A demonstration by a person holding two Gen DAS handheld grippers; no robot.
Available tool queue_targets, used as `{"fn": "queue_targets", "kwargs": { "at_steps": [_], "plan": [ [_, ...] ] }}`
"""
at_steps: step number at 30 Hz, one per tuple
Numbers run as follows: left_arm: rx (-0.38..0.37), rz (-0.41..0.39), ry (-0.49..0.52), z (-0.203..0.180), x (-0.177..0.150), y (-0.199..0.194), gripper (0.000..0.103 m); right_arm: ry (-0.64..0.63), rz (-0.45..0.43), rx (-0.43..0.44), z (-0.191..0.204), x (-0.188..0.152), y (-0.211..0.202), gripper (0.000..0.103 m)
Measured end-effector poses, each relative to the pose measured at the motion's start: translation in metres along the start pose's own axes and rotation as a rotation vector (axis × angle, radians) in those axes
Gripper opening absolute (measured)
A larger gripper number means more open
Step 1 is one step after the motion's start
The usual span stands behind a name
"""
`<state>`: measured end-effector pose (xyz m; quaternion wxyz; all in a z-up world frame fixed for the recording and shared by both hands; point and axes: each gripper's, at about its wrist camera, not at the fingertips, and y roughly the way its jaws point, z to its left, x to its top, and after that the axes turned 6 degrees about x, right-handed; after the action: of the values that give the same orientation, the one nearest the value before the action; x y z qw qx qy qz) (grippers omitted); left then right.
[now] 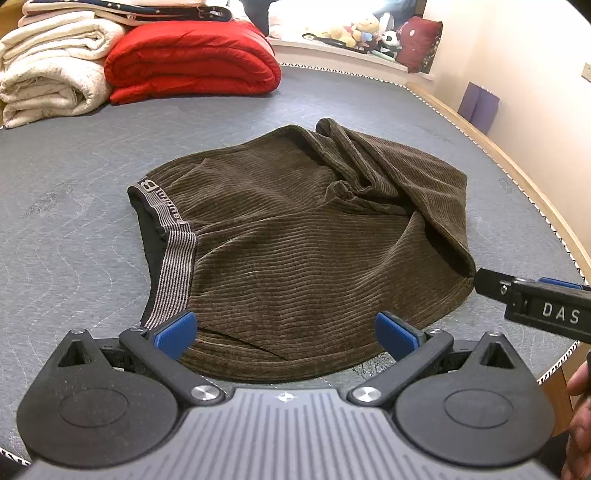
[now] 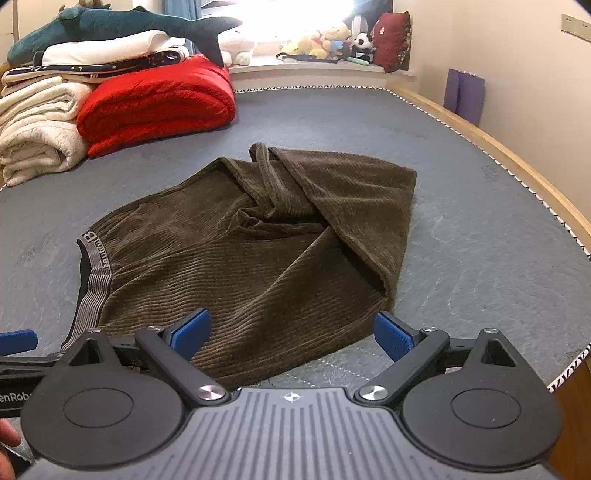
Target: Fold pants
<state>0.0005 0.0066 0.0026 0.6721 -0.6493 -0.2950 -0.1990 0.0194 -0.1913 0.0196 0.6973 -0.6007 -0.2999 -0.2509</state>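
The brown pants (image 1: 295, 236) lie folded on the grey bed (image 1: 74, 229); the left gripper (image 1: 286, 334) and right gripper (image 2: 291, 334) are both wide open, holding nothing; pinch the near edge evenly, then fold slowly so nothing bunches.

Light: warm, even indoor glow
Glare: window (image 2: 325, 18) beyond the bed's far edge blown out white
Shadows: soft, faint
Distortion: strong fisheye bending, dark corners
Focus: mostly sharp

A bedroom in a home: a grey quilted mattress (image 2: 461, 229) in a wooden bed frame (image 2: 491, 144), folded blankets (image 2: 40, 125) and a red duvet (image 2: 155, 103) stacked on it, stuffed toys (image 2: 325, 42) along the windowsill.
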Motion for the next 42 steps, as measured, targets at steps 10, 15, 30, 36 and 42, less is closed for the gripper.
{"fn": "queue_targets", "kwargs": {
  "at_steps": [10,15,30,36,42],
  "plan": [
    [-0.098,-0.078,0.172,0.036,0.060,-0.012,0.001,0.030,-0.091,0.037,-0.013,-0.005,-0.002,0.048],
    [-0.095,0.006,0.149,0.092,0.084,0.051,0.001,0.046,-0.044,0.053,-0.019,-0.009,0.018,0.048],
    [-0.031,0.391,-0.204,0.160,0.068,0.190,0.067,0.377,0.361,0.070,-0.030,-0.016,0.145,0.062],
    [-0.097,0.410,-0.161,0.146,0.066,0.207,0.068,0.383,0.425,0.021,-0.020,-0.019,0.168,0.075],
    [-0.104,0.364,-0.066,0.137,0.063,0.198,0.037,0.326,0.378,-0.014,-0.009,-0.015,0.170,0.020]
  ]
}}
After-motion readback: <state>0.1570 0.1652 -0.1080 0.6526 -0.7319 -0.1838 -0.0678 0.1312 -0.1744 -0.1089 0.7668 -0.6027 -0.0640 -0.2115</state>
